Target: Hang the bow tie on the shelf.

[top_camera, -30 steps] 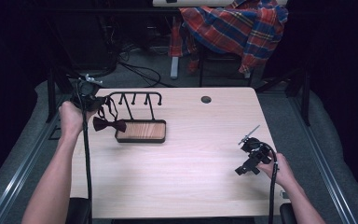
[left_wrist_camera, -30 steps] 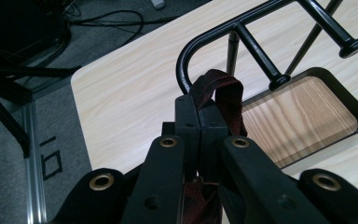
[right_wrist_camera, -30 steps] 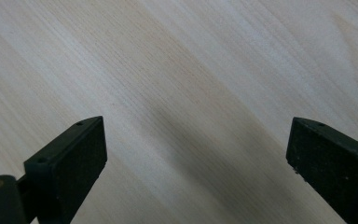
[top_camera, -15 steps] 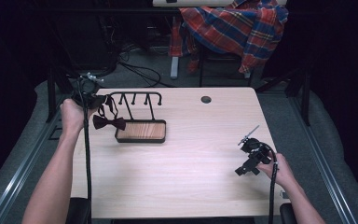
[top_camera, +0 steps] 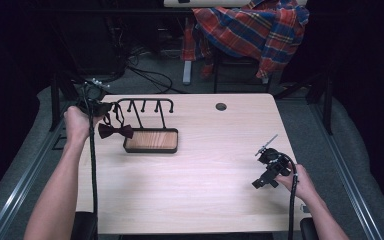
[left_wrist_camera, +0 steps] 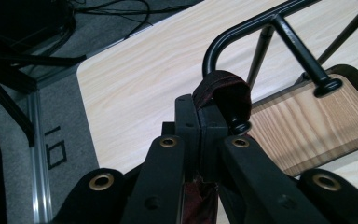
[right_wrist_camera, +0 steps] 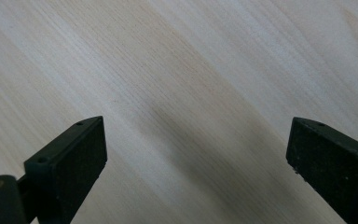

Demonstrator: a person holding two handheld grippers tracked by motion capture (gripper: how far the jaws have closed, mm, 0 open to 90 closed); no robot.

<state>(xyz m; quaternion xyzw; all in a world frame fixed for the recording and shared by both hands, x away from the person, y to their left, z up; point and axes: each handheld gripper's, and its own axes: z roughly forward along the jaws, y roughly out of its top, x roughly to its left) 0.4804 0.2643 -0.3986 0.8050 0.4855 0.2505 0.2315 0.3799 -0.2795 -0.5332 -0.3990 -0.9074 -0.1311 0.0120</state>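
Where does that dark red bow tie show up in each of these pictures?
High view: the bow tie hangs at the left, below the left gripper, beside the rack.
Left gripper view: its strap loops at the centre, pinched between the shut jaws, next to a peg.
Right gripper view: bare table between open jaws.
Shared landmark: the black rack with its wooden base.

In the left gripper view, the shut left tool (left_wrist_camera: 200,126) hides most of the dark red strap (left_wrist_camera: 226,91) it pinches, and the picture's edges cut off the black rack (left_wrist_camera: 279,28). The high view's upper edge crops the plaid shirt (top_camera: 250,30).
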